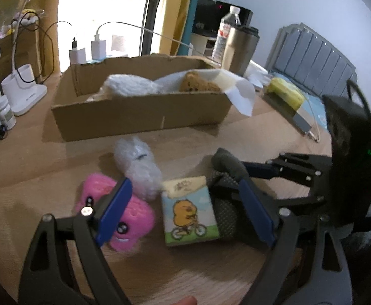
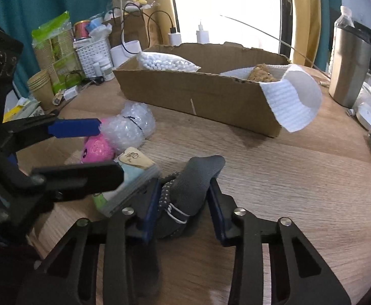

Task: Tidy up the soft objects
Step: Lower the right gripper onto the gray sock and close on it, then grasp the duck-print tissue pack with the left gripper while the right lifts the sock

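Low over the round wooden worktop [image 2: 299,167], the right gripper [image 2: 185,195] reaches forward with its jaws pinching a grey fabric pouch with a dotted edge [image 2: 193,180]. Coming in from the left, the left gripper [image 1: 182,208] holds its jaws spread around a cartoon-printed tissue pack [image 1: 189,216], touching the pouch. A pink plush toy [image 1: 132,211] and bubble-wrap bundle [image 1: 138,167] lie just left. Farther off stands the open cardboard box [image 2: 198,94]; bare wood stretches right.
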A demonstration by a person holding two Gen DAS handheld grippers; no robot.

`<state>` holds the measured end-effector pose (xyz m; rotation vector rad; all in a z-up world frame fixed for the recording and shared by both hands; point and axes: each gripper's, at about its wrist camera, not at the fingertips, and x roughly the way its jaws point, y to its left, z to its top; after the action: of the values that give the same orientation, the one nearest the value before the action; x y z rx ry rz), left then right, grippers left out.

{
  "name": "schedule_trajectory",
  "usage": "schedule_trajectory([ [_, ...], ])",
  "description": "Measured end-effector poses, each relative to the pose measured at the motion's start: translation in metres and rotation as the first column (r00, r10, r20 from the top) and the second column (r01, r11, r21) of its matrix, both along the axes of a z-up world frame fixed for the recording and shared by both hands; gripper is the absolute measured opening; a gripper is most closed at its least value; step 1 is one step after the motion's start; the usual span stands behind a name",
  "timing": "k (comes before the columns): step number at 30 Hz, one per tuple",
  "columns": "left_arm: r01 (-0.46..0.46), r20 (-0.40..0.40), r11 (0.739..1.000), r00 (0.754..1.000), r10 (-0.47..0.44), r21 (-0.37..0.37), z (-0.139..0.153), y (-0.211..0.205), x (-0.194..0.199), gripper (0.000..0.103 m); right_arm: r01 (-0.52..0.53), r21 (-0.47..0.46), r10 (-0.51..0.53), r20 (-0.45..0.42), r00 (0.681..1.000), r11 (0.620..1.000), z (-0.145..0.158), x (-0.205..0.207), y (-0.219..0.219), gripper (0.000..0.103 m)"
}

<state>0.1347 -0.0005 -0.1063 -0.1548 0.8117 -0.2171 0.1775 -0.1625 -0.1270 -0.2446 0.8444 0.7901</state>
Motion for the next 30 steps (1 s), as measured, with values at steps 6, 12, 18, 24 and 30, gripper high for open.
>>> schedule_trajectory([
  [6,0.007,-0.033,1.000,0.999,-0.007,0.016,-0.007,-0.010,0.004,0.088,0.040,0.015,-0.041,0.021,0.999,0.999,0.005,0.004,-0.026,0.037],
  [12,0.022,-0.080,0.999,0.997,-0.019,0.032,-0.017,-0.019,0.010,0.088,0.101,0.029,-0.101,0.031,0.994,0.995,0.007,0.014,-0.053,0.036],
  [18,0.027,-0.104,0.997,0.994,-0.018,0.079,-0.025,-0.027,0.012,0.087,0.115,0.036,-0.116,0.025,0.993,0.993,0.006,0.017,-0.057,0.037],
  [24,0.044,-0.089,0.995,0.995,-0.036,0.088,-0.023,-0.033,0.008,0.087,0.146,0.034,-0.146,-0.012,0.989,0.989,0.003,0.022,-0.062,0.047],
  [30,0.084,-0.089,0.989,0.993,-0.073,0.122,-0.025,-0.041,0.006,0.061,0.130,0.019,-0.130,-0.001,0.991,0.991,0.002,0.019,-0.059,0.047],
])
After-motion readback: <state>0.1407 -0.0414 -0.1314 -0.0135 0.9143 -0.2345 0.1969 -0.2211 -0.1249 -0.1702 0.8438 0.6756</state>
